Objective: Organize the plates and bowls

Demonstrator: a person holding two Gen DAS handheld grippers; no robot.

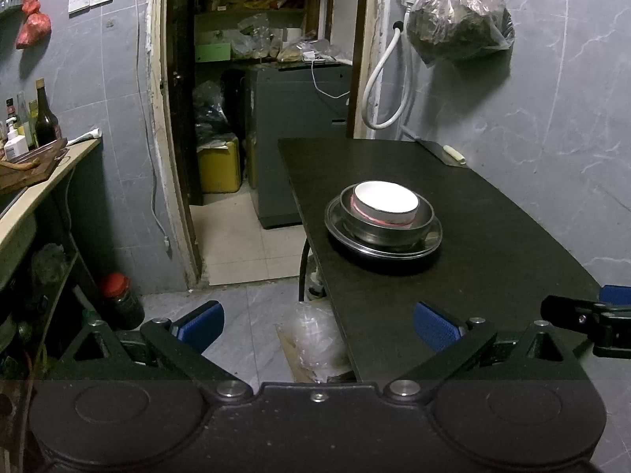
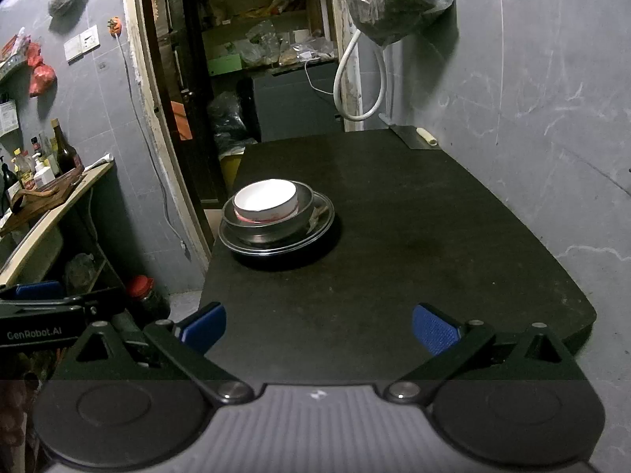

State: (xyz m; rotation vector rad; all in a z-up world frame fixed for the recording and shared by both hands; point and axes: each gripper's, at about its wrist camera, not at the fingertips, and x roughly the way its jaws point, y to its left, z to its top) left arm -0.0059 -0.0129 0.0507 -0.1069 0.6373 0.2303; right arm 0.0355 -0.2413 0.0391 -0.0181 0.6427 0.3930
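Sitting stacked on black worktop — white bowl nested in steel bowl, steel bowl on steel plate. Stack near worktop's left edge, well short of its far end. Left gripper hovers near side of stack, jaws spread wide, nothing between blue pads. Right gripper likewise — jaws wide apart, empty, above worktop's near end, well apart from stack. Cleaver lies at worktop's far corner by wall.
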